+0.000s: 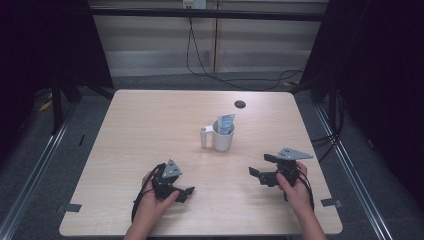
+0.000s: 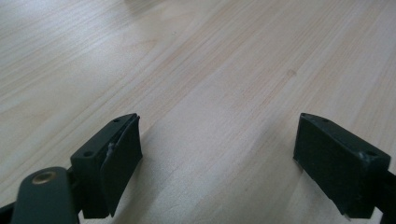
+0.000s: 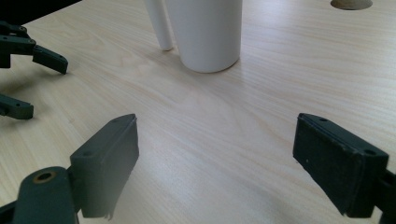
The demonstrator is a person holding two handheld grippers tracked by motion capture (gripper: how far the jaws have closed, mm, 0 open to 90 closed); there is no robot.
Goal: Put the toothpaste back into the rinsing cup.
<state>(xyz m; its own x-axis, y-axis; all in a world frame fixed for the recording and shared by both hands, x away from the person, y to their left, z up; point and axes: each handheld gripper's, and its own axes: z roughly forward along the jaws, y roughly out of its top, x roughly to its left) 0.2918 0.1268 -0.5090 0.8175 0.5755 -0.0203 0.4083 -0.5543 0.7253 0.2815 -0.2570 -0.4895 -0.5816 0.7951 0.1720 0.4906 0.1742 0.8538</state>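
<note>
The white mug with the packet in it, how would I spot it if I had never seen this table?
Start at the pale wooden table and look just right of its middle, below the dark round hole. There stands the white mug, handle to its left. A blue-and-white packet sticks up from it, and nothing else stands there.

**Pale wooden desk, one mug near its middle**

The desk (image 1: 150,125) fills the centre of the frame. A white mug (image 1: 222,138) holding a packet (image 1: 225,123) stands right of centre. A round cable hole (image 1: 240,104) sits above it.
</note>
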